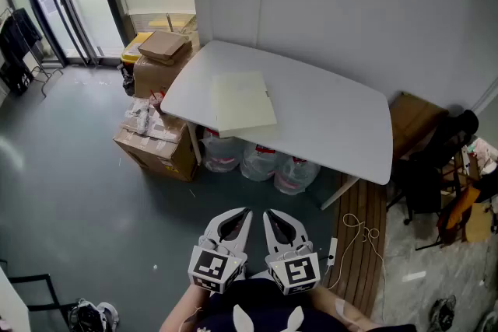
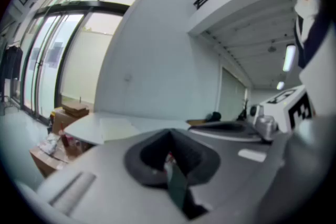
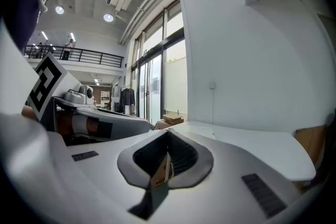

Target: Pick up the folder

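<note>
Both claws are sitting fully closed with nothing between the pads: left claw (image 1: 243, 215) and right claw (image 1: 270, 217) are hanging side by side at the bottom of the head view, close to the person's body, tips angling toward each other. Left gripper view is showing its claw (image 2: 169, 157) pinched together and empty; right gripper view is showing the same for its claw (image 3: 167, 157).

Pale cream flat rectangular folder (image 1: 243, 101) is lying flat on the white rounded-corner bench (image 1: 334, 120), on its left half, with its near edge running right at the bench's front edge. Nothing is touching it. Both claws are pointing roughly at the bench but staying well apart from it, over the grey-green floor (image 1: 85, 214).

Clear plastic water jugs (image 1: 257, 159) are standing under the bench. Brown cardboard boxes (image 1: 159, 148) are stacking up just left of it. A wooden slatted board (image 1: 362, 245) is lying on the floor right of the claws.
</note>
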`<action>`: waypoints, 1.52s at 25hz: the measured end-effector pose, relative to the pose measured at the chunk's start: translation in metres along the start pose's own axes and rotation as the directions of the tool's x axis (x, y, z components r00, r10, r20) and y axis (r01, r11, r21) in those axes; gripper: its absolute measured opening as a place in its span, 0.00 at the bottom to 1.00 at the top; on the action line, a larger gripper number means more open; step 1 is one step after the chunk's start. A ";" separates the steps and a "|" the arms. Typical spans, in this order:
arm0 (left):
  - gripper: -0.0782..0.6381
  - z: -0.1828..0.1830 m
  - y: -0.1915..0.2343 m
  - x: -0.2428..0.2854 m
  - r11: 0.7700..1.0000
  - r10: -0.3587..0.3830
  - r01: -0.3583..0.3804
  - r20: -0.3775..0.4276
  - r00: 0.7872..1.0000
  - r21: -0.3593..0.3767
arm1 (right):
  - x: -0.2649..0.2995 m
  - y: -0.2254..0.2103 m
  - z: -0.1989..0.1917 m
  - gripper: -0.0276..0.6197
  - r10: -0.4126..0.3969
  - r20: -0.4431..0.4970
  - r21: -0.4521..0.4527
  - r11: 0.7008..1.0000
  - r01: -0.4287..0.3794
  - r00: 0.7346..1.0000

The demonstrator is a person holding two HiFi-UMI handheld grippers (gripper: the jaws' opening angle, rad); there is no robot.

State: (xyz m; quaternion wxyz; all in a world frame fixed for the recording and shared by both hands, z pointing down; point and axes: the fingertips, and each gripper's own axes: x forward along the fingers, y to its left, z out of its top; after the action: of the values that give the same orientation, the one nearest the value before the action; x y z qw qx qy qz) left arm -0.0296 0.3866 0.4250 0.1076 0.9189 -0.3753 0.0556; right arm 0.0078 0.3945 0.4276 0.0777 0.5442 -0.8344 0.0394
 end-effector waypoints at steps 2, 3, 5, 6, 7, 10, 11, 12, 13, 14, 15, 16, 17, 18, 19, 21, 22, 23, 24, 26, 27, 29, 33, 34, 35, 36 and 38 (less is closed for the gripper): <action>0.11 0.000 0.005 0.000 1.000 -0.006 0.006 0.000 1.000 0.000 | 0.006 0.005 0.000 0.06 0.012 -0.008 -0.003 1.000 -0.012 1.000; 0.11 0.001 0.008 0.000 1.000 -0.009 0.009 0.000 1.000 -0.001 | 0.008 0.007 0.000 0.06 0.014 -0.011 -0.005 1.000 -0.014 1.000; 0.11 0.002 0.013 -0.001 1.000 -0.015 0.015 0.002 1.000 -0.001 | 0.013 0.010 0.000 0.06 0.011 -0.016 -0.013 1.000 -0.011 1.000; 0.11 0.003 0.016 -0.001 1.000 -0.018 0.018 0.003 1.000 -0.001 | 0.016 0.011 0.001 0.06 0.005 -0.017 -0.014 1.000 -0.006 1.000; 0.11 0.004 0.020 -0.001 1.000 -0.021 0.021 0.005 1.000 -0.002 | 0.019 0.012 0.001 0.06 -0.002 -0.019 -0.013 1.000 0.002 1.000; 0.11 0.006 0.034 0.002 0.999 -0.031 0.031 0.008 0.999 -0.007 | 0.033 0.013 -0.003 0.06 -0.024 -0.044 -0.010 1.000 0.024 0.999; 0.11 0.005 0.039 0.002 0.999 -0.035 0.036 0.007 0.999 -0.009 | 0.037 0.014 -0.006 0.06 -0.032 -0.057 -0.008 0.999 0.032 0.998; 0.11 0.005 0.043 0.002 0.999 -0.041 0.041 0.005 0.999 -0.010 | 0.040 0.014 -0.008 0.06 -0.040 -0.066 -0.005 0.999 0.040 0.997; 0.11 0.004 0.046 0.003 0.999 -0.048 0.048 0.003 0.999 -0.010 | 0.043 0.015 -0.010 0.06 -0.048 -0.072 -0.001 0.999 0.048 0.996; 0.11 0.003 0.049 0.003 0.998 -0.055 0.055 0.000 0.998 -0.009 | 0.045 0.015 -0.012 0.06 -0.057 -0.075 0.003 0.998 0.057 0.996; 0.11 0.002 0.052 0.003 0.998 -0.063 0.063 -0.003 0.998 -0.008 | 0.047 0.016 -0.013 0.06 -0.065 -0.075 0.008 0.998 0.066 0.995; 0.11 0.000 0.054 0.003 0.997 -0.071 0.071 -0.007 0.997 -0.008 | 0.048 0.018 -0.015 0.06 -0.074 -0.074 0.012 0.997 0.075 0.995; 0.11 -0.003 0.057 0.002 0.997 -0.078 0.078 -0.011 0.997 -0.009 | 0.049 0.019 -0.016 0.06 -0.081 -0.073 0.016 0.996 0.082 0.994; 0.11 -0.005 0.059 0.003 0.996 -0.084 0.084 -0.015 0.996 -0.010 | 0.050 0.021 -0.017 0.06 -0.086 -0.073 0.018 0.996 0.088 0.994; 0.11 -0.007 0.061 0.004 0.996 -0.089 0.089 -0.018 0.996 -0.011 | 0.051 0.022 -0.019 0.06 -0.090 -0.074 0.018 0.996 0.091 0.993; 0.11 -0.008 0.063 0.006 0.995 -0.097 0.097 -0.021 0.995 -0.013 | 0.053 0.022 -0.020 0.06 -0.093 -0.079 0.014 0.995 0.094 0.993; 0.11 -0.008 0.064 0.008 0.995 -0.103 0.102 -0.022 0.994 -0.015 | 0.054 0.021 -0.020 0.06 -0.096 -0.081 0.013 0.995 0.097 0.992; 0.11 -0.008 0.064 0.009 0.994 -0.109 0.109 -0.022 0.994 -0.015 | 0.055 0.020 -0.019 0.06 -0.099 -0.081 0.012 0.995 0.100 0.992; 0.11 -0.007 0.066 0.010 0.993 -0.116 0.116 -0.023 0.993 -0.014 | 0.056 0.019 -0.017 0.06 -0.103 -0.078 0.012 0.994 0.105 0.992; 0.11 -0.005 0.070 0.013 0.992 -0.124 0.123 -0.027 0.992 -0.012 | 0.061 0.016 -0.014 0.06 -0.114 -0.075 0.017 0.993 0.116 0.991; 0.11 -0.003 0.073 0.015 0.992 -0.124 0.124 -0.029 0.992 -0.014 | 0.064 0.013 -0.012 0.06 -0.120 -0.077 0.022 0.992 0.122 0.990; 0.11 -0.001 0.077 0.019 0.992 -0.122 0.122 -0.031 0.992 -0.022 | 0.069 0.009 -0.012 0.06 -0.127 -0.081 0.030 0.991 0.130 0.989; 0.11 -0.005 0.092 0.030 0.994 -0.105 0.104 -0.044 0.993 -0.029 | 0.088 0.002 -0.018 0.06 -0.103 -0.093 0.040 0.993 0.107 0.990; 0.11 -0.005 0.097 0.034 0.995 -0.097 0.095 -0.048 0.994 -0.029 | 0.095 0.000 -0.018 0.06 -0.093 -0.095 0.041 0.994 0.097 0.991; 0.11 -0.004 0.102 0.038 0.996 -0.087 0.086 -0.050 0.995 -0.030 | 0.102 -0.002 -0.017 0.06 -0.081 -0.097 0.044 0.995 0.086 0.992; 0.11 -0.002 0.108 0.043 0.997 -0.077 0.076 -0.051 0.996 -0.031 | 0.108 -0.004 -0.016 0.06 -0.070 -0.098 0.049 0.996 0.075 0.993; 0.11 0.002 0.117 0.051 0.998 -0.061 0.059 -0.049 0.997 -0.036 | 0.120 -0.008 -0.013 0.06 -0.048 -0.097 0.059 0.997 0.054 0.994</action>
State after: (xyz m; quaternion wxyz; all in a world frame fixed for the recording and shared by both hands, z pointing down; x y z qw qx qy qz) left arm -0.0754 0.2703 0.4504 0.1343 0.9262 -0.3455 0.0690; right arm -0.0311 0.2848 0.4606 0.1019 0.5651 -0.8139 0.0889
